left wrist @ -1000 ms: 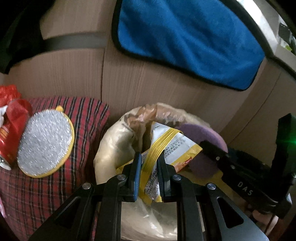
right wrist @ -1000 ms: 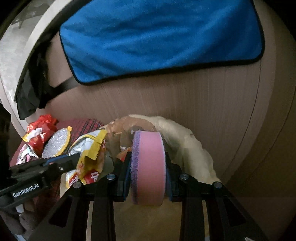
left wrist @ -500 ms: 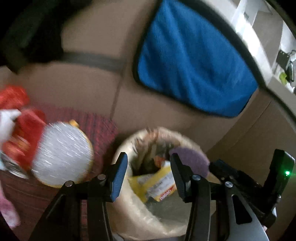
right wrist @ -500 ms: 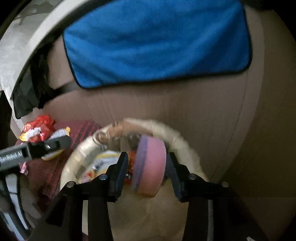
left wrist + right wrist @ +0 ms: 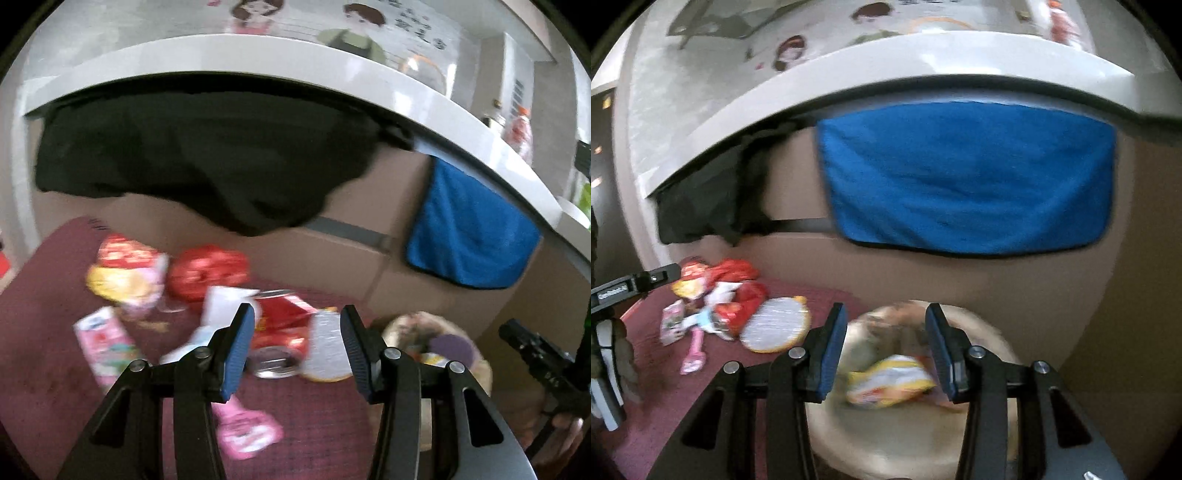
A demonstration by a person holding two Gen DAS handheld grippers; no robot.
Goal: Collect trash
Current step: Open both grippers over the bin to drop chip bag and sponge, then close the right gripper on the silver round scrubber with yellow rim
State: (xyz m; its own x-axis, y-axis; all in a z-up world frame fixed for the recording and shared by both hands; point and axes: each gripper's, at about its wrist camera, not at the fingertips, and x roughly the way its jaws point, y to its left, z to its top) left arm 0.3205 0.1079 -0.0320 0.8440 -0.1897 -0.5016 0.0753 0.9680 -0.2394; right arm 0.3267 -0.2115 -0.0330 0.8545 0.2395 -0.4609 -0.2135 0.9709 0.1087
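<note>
My left gripper (image 5: 297,347) is open and empty above the trash on the dark red cloth (image 5: 44,369). Below its fingers lie a crushed red can (image 5: 280,332) and a round silver scrub pad (image 5: 327,350), with pink packets (image 5: 107,339) and red wrappers (image 5: 207,269) further left. The beige trash bag (image 5: 476,373) stands to the right, a purple sponge (image 5: 452,347) showing in it. My right gripper (image 5: 886,347) hangs over the bag (image 5: 886,435), its jaws opening with nothing gripped. A yellow wrapper (image 5: 890,380) lies inside the bag beneath them.
A blue towel (image 5: 964,177) and a black cloth (image 5: 203,155) hang from the white counter edge (image 5: 258,55) over a brown cabinet front behind the bag. Each gripper shows at the edge of the other's view.
The left gripper let go of the yellow wrapper and the right let go of the pink and purple sponge, both into the bag. Both rose, and the left swung left over the cloth.
</note>
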